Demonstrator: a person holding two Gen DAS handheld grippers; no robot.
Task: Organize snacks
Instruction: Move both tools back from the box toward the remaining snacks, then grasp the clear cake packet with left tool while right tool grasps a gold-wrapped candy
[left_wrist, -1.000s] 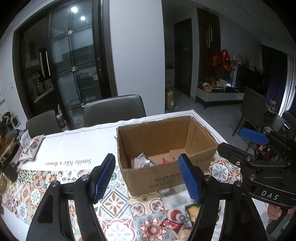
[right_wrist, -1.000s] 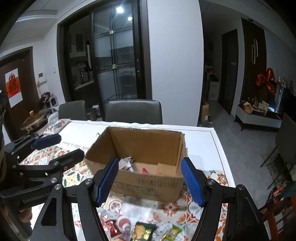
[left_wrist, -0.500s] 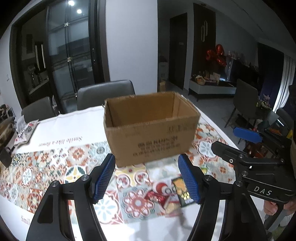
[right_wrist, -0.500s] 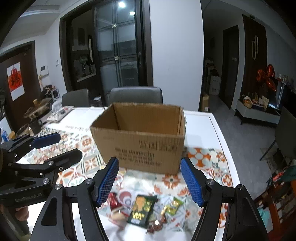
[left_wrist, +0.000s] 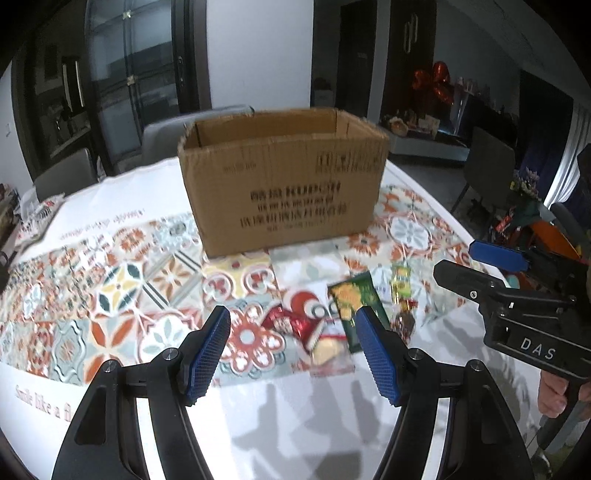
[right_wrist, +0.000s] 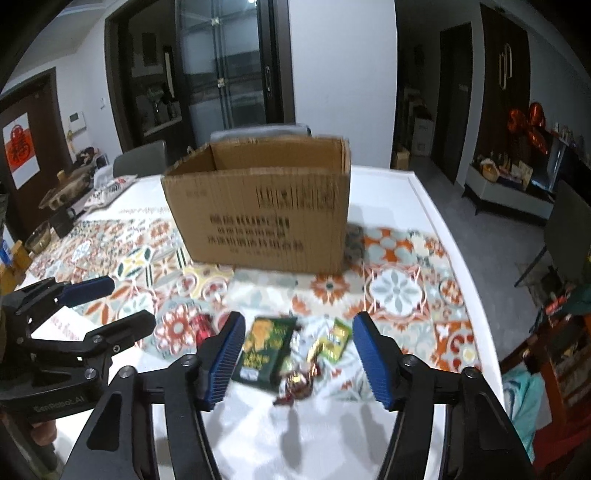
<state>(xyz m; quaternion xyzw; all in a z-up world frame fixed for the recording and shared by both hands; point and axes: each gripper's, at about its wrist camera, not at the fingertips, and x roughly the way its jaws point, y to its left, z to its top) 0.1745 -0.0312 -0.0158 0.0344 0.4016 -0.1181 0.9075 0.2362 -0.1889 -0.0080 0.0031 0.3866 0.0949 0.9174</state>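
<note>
An open cardboard box (left_wrist: 280, 184) stands on the patterned tablecloth; it also shows in the right wrist view (right_wrist: 266, 206). In front of it lie loose snacks: a dark green packet (left_wrist: 352, 306) (right_wrist: 267, 347), a red wrapped snack (left_wrist: 286, 323) (right_wrist: 201, 325), a small yellow-green packet (left_wrist: 400, 282) (right_wrist: 332, 341) and a dark wrapped candy (right_wrist: 299, 382). My left gripper (left_wrist: 295, 354) is open and empty above the red snack. My right gripper (right_wrist: 299, 358) is open and empty above the green packet and candy. The box's inside is hidden.
Grey chairs (right_wrist: 140, 158) stand behind the table. A snack bag (left_wrist: 40, 214) and kitchen items (right_wrist: 62, 188) lie at the far left. The table's white right edge (right_wrist: 443, 229) drops to the floor. The near tabletop (left_wrist: 295, 424) is white.
Both grippers have dropped down and pulled back from above the box to low over the loose snacks in front of it. The box's inside has gone out of sight.
</note>
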